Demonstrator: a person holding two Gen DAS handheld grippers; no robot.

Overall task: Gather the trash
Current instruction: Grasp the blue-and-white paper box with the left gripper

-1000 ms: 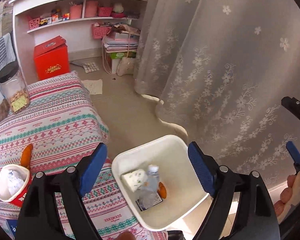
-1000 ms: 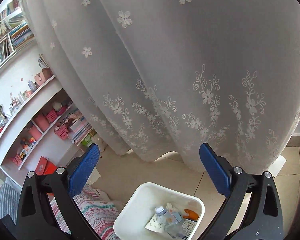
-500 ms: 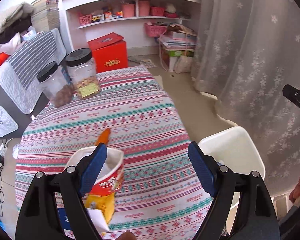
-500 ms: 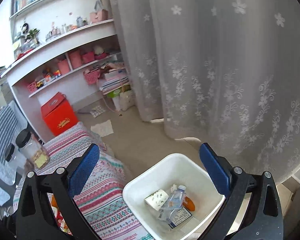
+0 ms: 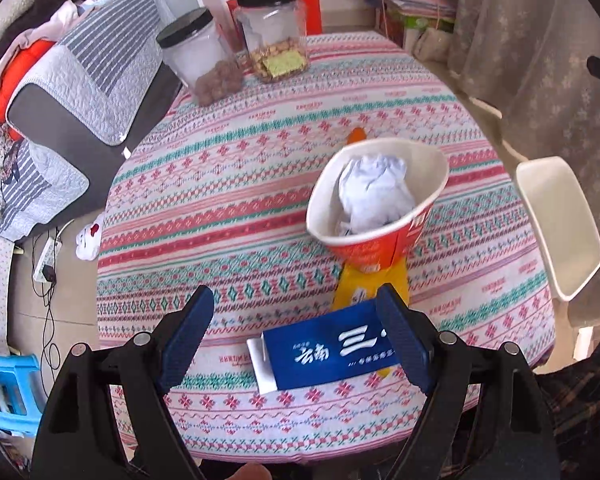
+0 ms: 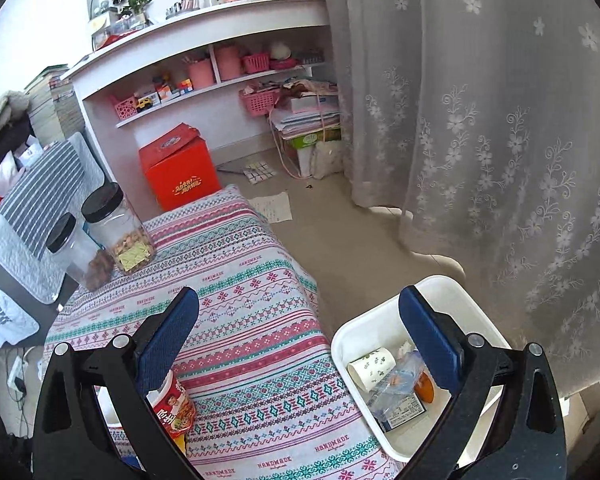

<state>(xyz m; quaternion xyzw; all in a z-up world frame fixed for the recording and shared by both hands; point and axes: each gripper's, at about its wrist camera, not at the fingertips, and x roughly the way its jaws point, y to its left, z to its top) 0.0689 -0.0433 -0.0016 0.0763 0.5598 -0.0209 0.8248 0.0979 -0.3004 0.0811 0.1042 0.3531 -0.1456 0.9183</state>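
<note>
While both tongs stand apart and empty, the left gripper (image 5: pixel 296 336) hangs over the patterned table (image 5: pixel 228 184), tilted steeply down. Directly below it, partly between its pads, lies a blue packet (image 5: pixel 324 354); whether the right pad touches it I cannot tell. Just beyond the tips sits a yellow wrapper (image 5: pixel 374 282), and on that a red paper cup (image 5: pixel 376 204) stuffed with crumpled tissue (image 5: pixel 374 190). An orange scrap (image 5: pixel 356 134) peeks out behind the cup.

The right gripper (image 6: pixel 300 344) points across the table, with the white bin (image 6: pixel 472 300) under its right finger, already holding 1 paper cup, a bottle and wrappers.

My judgement: the packet is the nearest pick. Lower the left tongs squarely so the pads straddle its short sides, close gently, and lift clear of the cup so it does not tip. The 2 jars (image 5: pixel 236 40) at the far edge are not trash.
</note>
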